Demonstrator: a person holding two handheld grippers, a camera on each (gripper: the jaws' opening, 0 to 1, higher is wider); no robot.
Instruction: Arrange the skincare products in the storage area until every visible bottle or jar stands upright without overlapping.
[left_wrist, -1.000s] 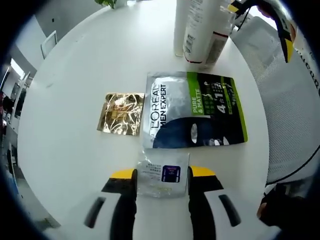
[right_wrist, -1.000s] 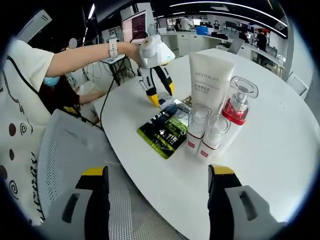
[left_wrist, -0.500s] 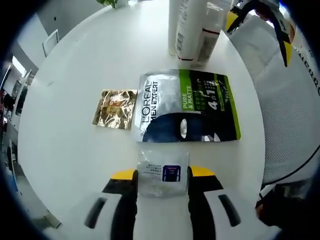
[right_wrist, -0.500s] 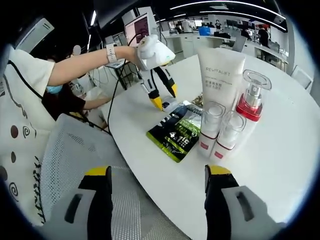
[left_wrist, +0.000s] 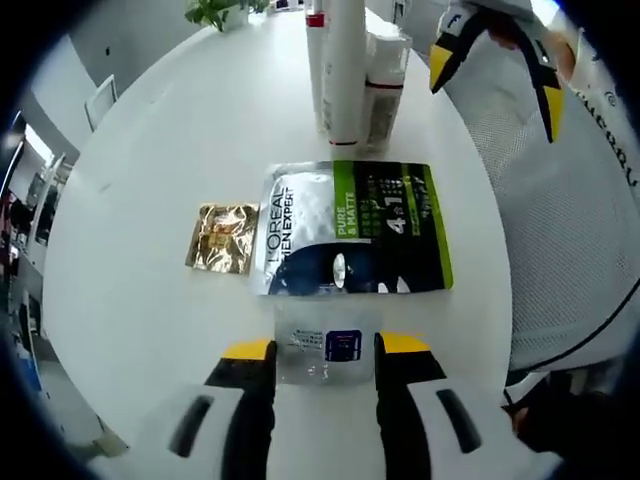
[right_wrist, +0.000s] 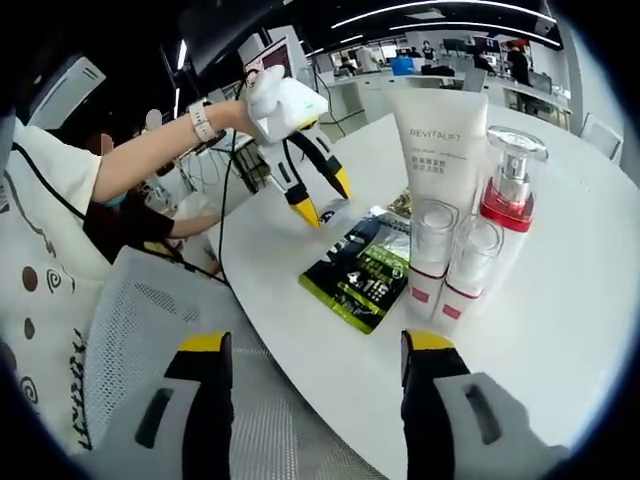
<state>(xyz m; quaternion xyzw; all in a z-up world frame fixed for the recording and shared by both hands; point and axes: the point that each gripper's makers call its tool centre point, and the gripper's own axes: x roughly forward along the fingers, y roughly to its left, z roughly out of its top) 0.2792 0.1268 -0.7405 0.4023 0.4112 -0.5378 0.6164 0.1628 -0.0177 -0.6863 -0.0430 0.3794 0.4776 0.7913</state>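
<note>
While the left gripper (left_wrist: 325, 350) has its jaws closed on a small clear packet (left_wrist: 326, 347) above the white table (left_wrist: 150, 200) beside the flat green-and-black pouch (left_wrist: 350, 228), the right gripper (right_wrist: 315, 345) hangs wide apart, empty, near upright bottles (right_wrist: 440, 260).
</note>
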